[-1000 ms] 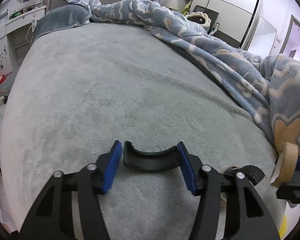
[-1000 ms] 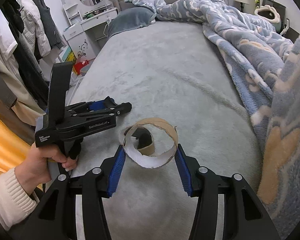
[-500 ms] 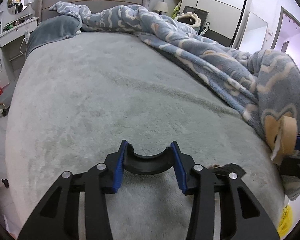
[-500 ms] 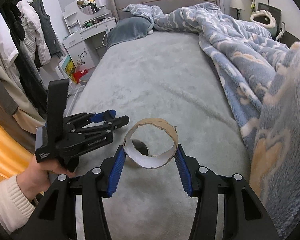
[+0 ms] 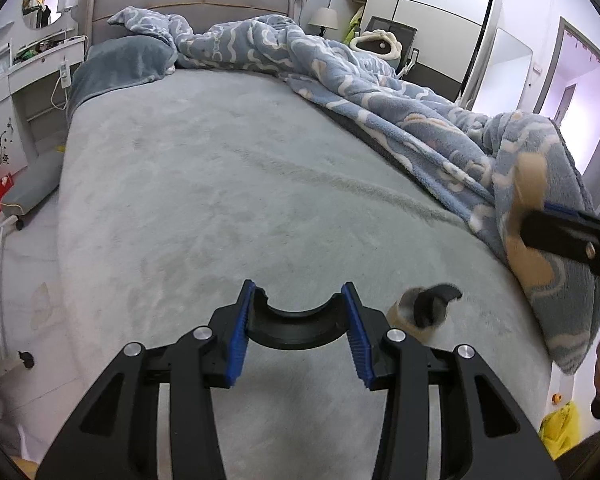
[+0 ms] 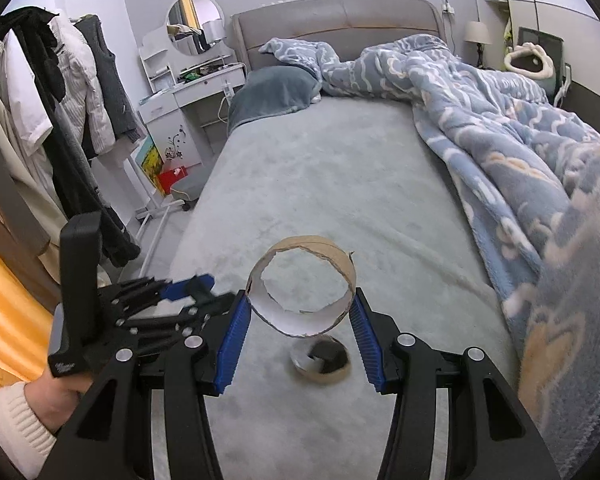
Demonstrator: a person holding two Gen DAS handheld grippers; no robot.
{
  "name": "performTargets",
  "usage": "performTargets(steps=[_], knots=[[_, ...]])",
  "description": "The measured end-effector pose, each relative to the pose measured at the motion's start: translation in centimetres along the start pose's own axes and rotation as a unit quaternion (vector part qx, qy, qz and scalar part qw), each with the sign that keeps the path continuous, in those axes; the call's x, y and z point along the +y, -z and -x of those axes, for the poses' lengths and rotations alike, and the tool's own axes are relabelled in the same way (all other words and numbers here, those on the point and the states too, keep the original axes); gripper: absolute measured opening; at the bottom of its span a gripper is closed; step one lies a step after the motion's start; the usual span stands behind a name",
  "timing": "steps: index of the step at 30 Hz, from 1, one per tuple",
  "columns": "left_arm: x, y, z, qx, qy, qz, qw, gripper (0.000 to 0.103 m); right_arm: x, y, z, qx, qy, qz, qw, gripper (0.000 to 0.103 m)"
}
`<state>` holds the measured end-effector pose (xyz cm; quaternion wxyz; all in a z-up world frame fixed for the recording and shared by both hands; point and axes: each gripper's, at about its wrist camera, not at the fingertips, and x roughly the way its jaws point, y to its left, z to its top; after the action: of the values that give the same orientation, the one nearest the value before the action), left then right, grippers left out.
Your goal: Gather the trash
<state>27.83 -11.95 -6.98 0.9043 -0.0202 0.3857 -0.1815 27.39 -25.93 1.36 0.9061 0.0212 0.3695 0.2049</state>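
Both claws loaded, one scrap left on the bed.
Left claw grips a black curved piece; right claw holds a cardboard ring. Likely next: bin these, then fetch the roll stub at 6 o'clock below the ring.

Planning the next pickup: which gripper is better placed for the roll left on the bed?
Neither is free: left gripper clamps a black curved piece, right gripper a cardboard ring. The roll lies nearest the right.
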Motion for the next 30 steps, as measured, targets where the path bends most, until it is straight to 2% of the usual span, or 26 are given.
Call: performTargets(steps=[16,30], knots=[[7.4,4.2,5.7,0.021,-0.026,0.061,0.9976,0.046,8.3,1.2,-1.0,-0.027,-0.015,0.031,0.999,0.051],[12.2,10.7,8.5,0.069,-0.073,0.087,0.9911,0.046,14.2,3.9,0.0,-0.043,-0.033,0.032,0.998,0.051]])
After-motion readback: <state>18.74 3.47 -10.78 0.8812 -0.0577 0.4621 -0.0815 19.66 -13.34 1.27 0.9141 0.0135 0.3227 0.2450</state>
